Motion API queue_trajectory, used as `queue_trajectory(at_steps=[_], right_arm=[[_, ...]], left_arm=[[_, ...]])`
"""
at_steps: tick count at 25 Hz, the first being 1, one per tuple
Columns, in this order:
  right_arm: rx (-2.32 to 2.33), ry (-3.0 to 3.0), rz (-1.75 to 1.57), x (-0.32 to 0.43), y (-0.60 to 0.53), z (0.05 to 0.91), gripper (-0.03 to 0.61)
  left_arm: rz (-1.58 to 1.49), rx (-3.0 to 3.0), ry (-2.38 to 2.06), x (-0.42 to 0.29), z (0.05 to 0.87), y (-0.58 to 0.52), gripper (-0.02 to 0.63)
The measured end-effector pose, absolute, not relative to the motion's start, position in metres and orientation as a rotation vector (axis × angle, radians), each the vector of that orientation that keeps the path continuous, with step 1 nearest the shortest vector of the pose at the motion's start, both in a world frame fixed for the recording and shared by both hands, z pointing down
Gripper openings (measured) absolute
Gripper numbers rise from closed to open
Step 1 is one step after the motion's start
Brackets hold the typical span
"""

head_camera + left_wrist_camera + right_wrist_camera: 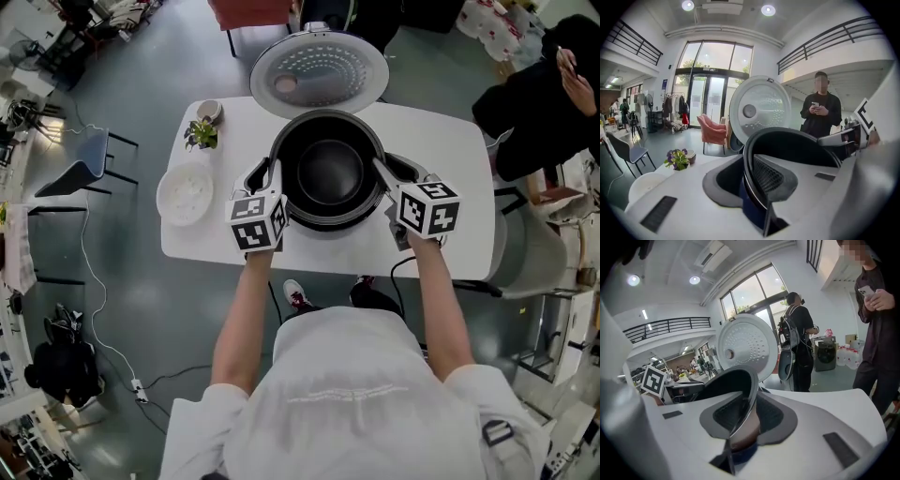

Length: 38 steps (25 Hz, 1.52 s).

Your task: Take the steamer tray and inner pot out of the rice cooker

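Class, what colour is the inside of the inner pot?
Black; the round inner pot shows best in the head view.

No words, numbers or signs can be read. The left cube (256, 222) and right cube (428, 208) show only black squares.

The white table (441, 141) carries a rice cooker (319, 73) with its lid open at the middle. Towards the left end lie a white steamer tray (185, 194), a small potted plant (201, 134) and a little bowl (210, 111).
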State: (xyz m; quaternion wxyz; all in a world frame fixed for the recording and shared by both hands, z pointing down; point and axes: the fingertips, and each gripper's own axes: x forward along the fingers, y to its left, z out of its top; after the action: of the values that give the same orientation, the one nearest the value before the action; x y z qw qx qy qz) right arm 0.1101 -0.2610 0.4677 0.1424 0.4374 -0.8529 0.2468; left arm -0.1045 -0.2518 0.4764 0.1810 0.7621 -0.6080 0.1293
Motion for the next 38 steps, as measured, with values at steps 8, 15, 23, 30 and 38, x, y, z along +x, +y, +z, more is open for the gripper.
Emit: queue_trajectory(at_steps=[8, 15, 23, 30, 38], right_arm=[[1.401, -2.528, 0.587, 0.109, -0.251, 0.412, 0.098], [1.595, -2.531, 0.527, 0.125, -0.232, 0.385, 0.098], [1.773, -2.484, 0.525, 0.175, -0.199, 0.362, 0.100], [1.919, -2.403, 0.560, 0.249, -0.179, 0.366, 0.098], [1.975, -2.322, 0.641, 0.340, -0.163, 0.383, 0.097]], left_arm=[[0.184, 2.285, -1.707, -0.109, 0.415, -0.253, 0.074], [0.085, 2.465, -1.575, -0.093, 0.378, -0.254, 0.072], [0.024, 2.600, -1.409, -0.040, 0.345, -0.246, 0.071], [0.037, 2.675, -1.242, 0.039, 0.345, -0.247, 0.071], [0.071, 2.660, -1.130, 0.134, 0.362, -0.244, 0.067]])
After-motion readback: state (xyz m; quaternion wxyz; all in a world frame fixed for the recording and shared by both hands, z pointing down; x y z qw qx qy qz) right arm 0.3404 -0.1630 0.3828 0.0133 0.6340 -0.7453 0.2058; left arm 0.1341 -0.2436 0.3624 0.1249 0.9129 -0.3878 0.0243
